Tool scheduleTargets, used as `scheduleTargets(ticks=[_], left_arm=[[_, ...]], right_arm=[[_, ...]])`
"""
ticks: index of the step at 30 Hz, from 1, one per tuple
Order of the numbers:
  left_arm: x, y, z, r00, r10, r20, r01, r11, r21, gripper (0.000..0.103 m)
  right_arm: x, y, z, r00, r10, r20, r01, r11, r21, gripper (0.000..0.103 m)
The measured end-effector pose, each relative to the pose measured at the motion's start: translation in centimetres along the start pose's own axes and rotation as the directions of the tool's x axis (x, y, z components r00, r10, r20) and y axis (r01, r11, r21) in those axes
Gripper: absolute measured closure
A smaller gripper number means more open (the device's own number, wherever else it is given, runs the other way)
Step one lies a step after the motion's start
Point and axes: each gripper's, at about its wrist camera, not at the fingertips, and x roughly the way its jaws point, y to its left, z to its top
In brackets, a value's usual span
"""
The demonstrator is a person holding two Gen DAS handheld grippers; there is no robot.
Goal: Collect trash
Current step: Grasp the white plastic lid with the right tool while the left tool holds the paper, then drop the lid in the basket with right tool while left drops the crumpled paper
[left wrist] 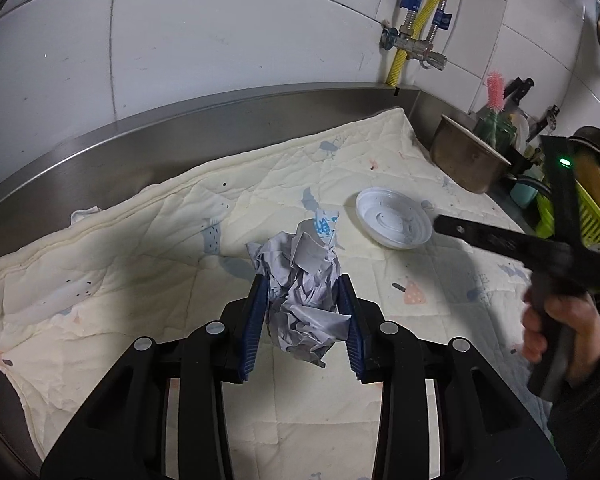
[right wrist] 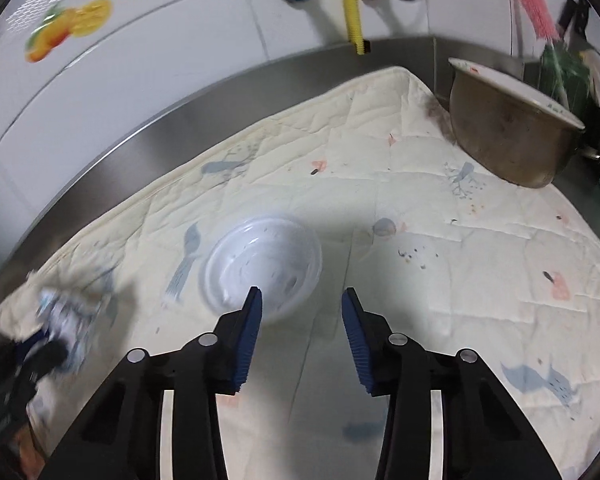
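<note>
My left gripper (left wrist: pixel 303 286) is shut on a crumpled ball of grey-white paper (left wrist: pixel 302 280), held over the cream quilted mat (left wrist: pixel 140 264). A white plastic lid (left wrist: pixel 394 218) lies on the mat to the right of the paper; it also shows in the right wrist view (right wrist: pixel 262 266). My right gripper (right wrist: pixel 302 300) is open and empty, just in front of and slightly right of the lid. The right gripper's body, held by a hand, shows at the right of the left wrist view (left wrist: pixel 556 256). The paper shows blurred at the far left of the right wrist view (right wrist: pixel 66 320).
A metal pot (right wrist: pixel 512 132) stands at the mat's far right corner. A green dish rack (left wrist: pixel 588 216) with utensils is beyond it. A steel backsplash (left wrist: pixel 220 120) and tiled wall with pipes (left wrist: pixel 416 40) run along the back.
</note>
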Motion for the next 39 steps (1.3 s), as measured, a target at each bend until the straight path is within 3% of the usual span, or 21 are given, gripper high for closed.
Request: scheduleTargets(ticks=[7, 12, 19, 29, 39], left_arm=[[-0.2, 0.5, -0.1, 1.000, -0.006, 0.001, 0.006, 1.000, -0.008, 0.069], [-0.4, 0.3, -0.1, 1.000, 0.001, 0.000, -0.001, 1.000, -0.004, 0.069], [-1.3, -0.4, -0.3, 1.000, -0.006, 0.004, 0.006, 1.000, 0.003, 0.070], [-5.0, -5.1, -1.8, 0.996, -0.092, 0.019, 0.090, 0.993, 0.080, 0.070], [-9.0, -13.7, -5.2, 0.976, -0.220, -0.008, 0.216, 0.953, 0.210, 0.070]], right_arm=[[2.7, 0.1, 1.2, 0.999, -0.006, -0.033, 0.007, 0.999, 0.032, 0.075], [3.3, 0.0, 1.2, 0.999, -0.020, -0.048, 0.022, 0.998, 0.056, 0.095], [0.2, -0.4, 0.2, 1.000, -0.015, 0.012, 0.015, 0.998, 0.054, 0.098], [-11.8, -0.3, -6.2, 0.981, -0.139, 0.135, 0.153, 0.983, -0.098, 0.098], [-25.8, -6.2, -18.0, 0.937, -0.297, 0.185, 0.302, 0.953, 0.002, 0.098]])
